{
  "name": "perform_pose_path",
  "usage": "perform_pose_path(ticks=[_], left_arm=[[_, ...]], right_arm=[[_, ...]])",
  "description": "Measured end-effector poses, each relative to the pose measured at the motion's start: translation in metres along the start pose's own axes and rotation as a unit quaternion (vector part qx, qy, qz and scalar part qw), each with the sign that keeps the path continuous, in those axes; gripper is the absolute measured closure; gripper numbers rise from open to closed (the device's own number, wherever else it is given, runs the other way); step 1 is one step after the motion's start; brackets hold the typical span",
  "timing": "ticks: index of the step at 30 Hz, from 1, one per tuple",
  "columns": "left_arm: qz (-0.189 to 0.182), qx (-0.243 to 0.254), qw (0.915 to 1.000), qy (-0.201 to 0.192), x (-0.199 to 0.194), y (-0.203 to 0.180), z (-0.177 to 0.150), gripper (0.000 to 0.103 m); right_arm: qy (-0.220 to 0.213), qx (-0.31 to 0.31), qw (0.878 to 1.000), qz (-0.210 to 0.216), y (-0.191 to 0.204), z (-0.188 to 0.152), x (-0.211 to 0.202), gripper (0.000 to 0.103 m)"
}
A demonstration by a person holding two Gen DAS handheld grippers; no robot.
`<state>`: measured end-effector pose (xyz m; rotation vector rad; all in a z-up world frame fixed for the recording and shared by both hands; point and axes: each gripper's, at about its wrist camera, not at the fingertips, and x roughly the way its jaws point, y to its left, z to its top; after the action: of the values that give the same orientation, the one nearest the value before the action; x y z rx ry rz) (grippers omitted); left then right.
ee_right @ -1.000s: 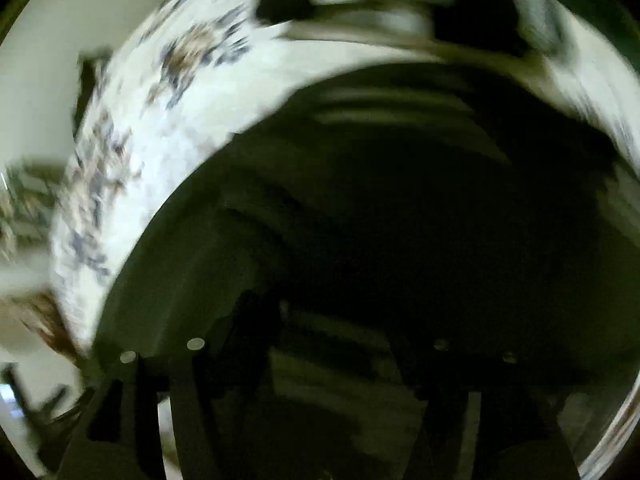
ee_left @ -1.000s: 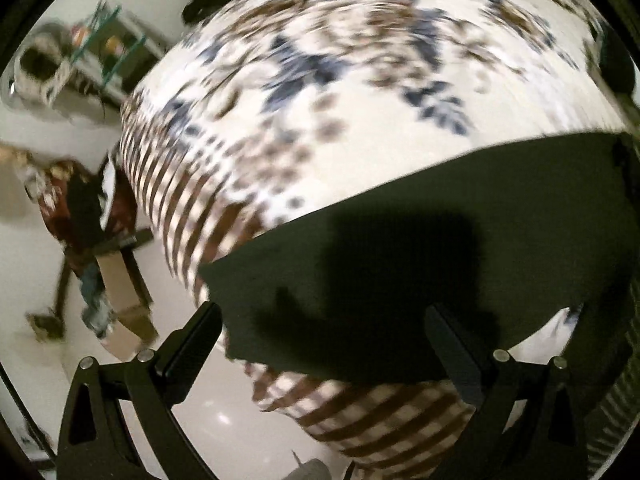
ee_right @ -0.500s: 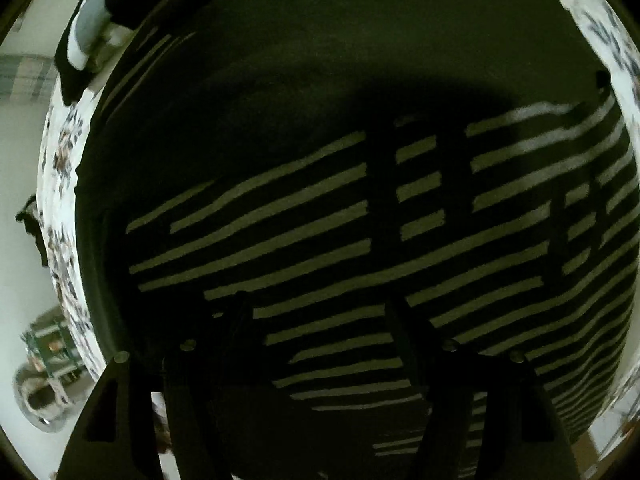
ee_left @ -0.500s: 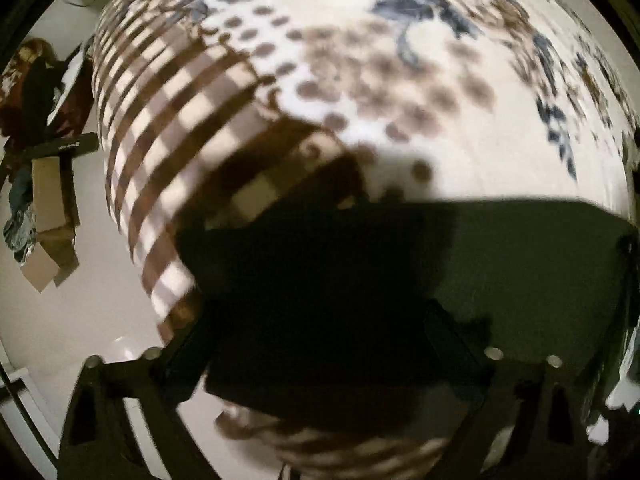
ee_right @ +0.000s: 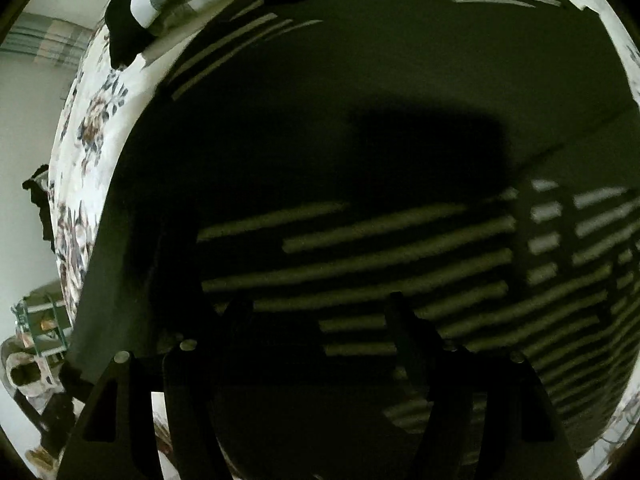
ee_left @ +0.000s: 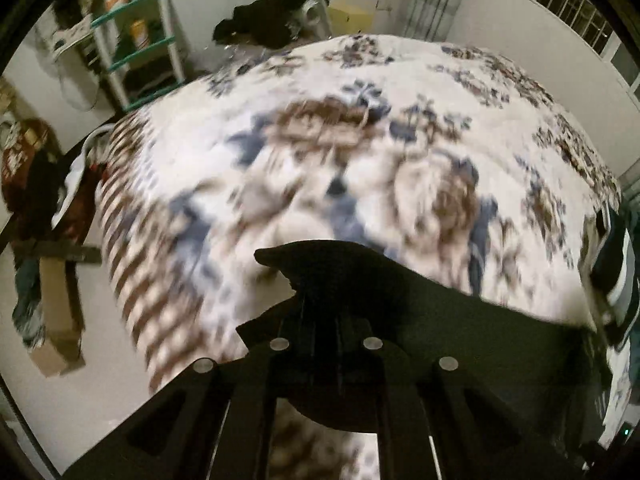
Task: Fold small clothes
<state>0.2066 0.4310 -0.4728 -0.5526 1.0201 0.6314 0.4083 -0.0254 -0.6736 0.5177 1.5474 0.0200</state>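
Item: dark garment (ee_right: pixel 360 80), laid flat on a floral bedspread (ee_left: pixel 360 152).

Position: in the right wrist view the garment fills nearly the whole picture, with the bedspread showing only as a rim from 7 to 11 o'clock and a sliver at 1 to 2 o'clock. Its left edge runs from about 7 o'clock up to 11 o'clock; a seam or fold line crosses toward 3 o'clock. Long axis cannot be told, since the ends are out of frame. Pale bars of light lie across the lower half, running roughly 9 to 3 o'clock.

Left gripper (ee_left: pixel 326 308): jaws closed together, pinching a corner of the garment, which rises to a point at about 12 o'clock of the fingers and trails off toward 4 o'clock (this view is blurred).

Right gripper (ee_right: pixel 320 312): jaws standing apart above the cloth, gripping nothing.

Surroundings: shelf rack (ee_left: pixel 136 40) at 10 o'clock in the left view; a black heap (ee_left: pixel 272 20) at the bed's far edge, 12 o'clock.

Writing, labels: none legible.
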Motion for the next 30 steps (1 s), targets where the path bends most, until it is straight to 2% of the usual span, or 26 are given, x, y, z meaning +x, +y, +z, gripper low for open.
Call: perform_pose_path(ticks=[2,3,5,6,8,10,11,12,13,14,15,16,20,22,23,25,26,27,28,30], left_arm=[[-0.008,0.008,0.9999,0.002,0.025,-0.009,0.025,0.098],[-0.015,0.008,0.9998,0.008,0.037,-0.013,0.033,0.098],[-0.033,-0.008,0.9991,0.024,0.062,-0.013,0.049,0.097],[-0.044,-0.019,0.9983,0.033,0.067,-0.011,0.049,0.094],[-0.073,-0.065,0.9935,0.059,0.075,0.002,0.048,0.094],[-0.094,-0.099,0.9886,0.064,0.065,0.017,0.039,0.091],[-0.087,-0.118,0.9871,0.065,0.055,0.03,0.028,0.079],[-0.085,-0.131,0.9857,0.064,0.05,0.038,0.021,0.061],[-0.089,-0.154,0.982,0.063,0.042,0.051,0.008,0.05],[-0.094,-0.175,0.9781,0.063,0.04,0.059,-0.002,0.034],[-0.104,-0.196,0.9731,0.064,0.04,0.067,-0.011,0.034],[-0.125,-0.222,0.9644,0.072,0.045,0.075,-0.022,0.034],[-0.186,-0.287,0.9355,0.089,0.084,0.075,-0.031,0.034],[-0.194,-0.291,0.9327,0.088,0.099,0.062,-0.024,0.034],[-0.194,-0.284,0.9354,0.082,0.106,0.051,-0.017,0.034],[-0.165,-0.267,0.9478,0.058,0.108,0.032,-0.003,0.036],[-0.153,-0.258,0.953,0.041,0.106,0.026,0.002,0.056],[-0.145,-0.245,0.9581,0.03,0.103,0.02,0.009,0.098],[-0.14,-0.235,0.9613,0.031,0.102,0.015,0.015,0.097],[-0.132,-0.222,0.9659,-0.002,0.082,0.01,0.03,0.098]], right_arm=[[-0.006,0.004,1.0,0.003,0.005,0.006,0.007,0.033],[-0.006,0.006,1.0,0.003,-0.001,0.017,-0.002,0.033],[-0.006,0.008,1.0,0.002,0.018,0.028,0.009,0.033],[-0.006,0.011,1.0,0.002,0.023,0.032,0.013,0.033],[-0.003,0.015,1.0,0.006,0.029,0.035,0.018,0.033],[0.001,0.012,1.0,0.011,0.043,0.037,0.025,0.033],[0.002,0.011,1.0,0.013,0.046,0.037,0.027,0.033],[0.005,0.009,1.0,0.015,0.046,0.036,0.027,0.033],[0.007,0.009,1.0,0.017,0.047,0.034,0.028,0.032],[0.01,0.01,1.0,0.02,0.046,0.032,0.029,0.032],[0.012,0.01,1.0,0.02,0.046,0.032,0.03,0.032],[0.012,0.01,1.0,0.021,0.047,0.031,0.03,0.032],[0.006,0.005,1.0,0.025,0.046,0.028,0.03,0.032],[-0.003,0.006,1.0,0.015,0.043,0.027,0.027,0.032],[-0.011,0.005,1.0,0.004,0.04,0.026,0.024,0.032],[-0.023,0.004,1.0,-0.017,0.035,0.024,0.019,0.032],[-0.027,0.004,0.999,-0.024,0.03,0.022,0.016,0.032],[-0.028,0.006,0.999,-0.027,0.026,0.02,0.015,0.032],[-0.026,0.008,0.999,-0.03,0.021,0.018,0.014,0.032],[-0.025,0.013,0.999,-0.036,0.013,0.015,0.011,0.032]])
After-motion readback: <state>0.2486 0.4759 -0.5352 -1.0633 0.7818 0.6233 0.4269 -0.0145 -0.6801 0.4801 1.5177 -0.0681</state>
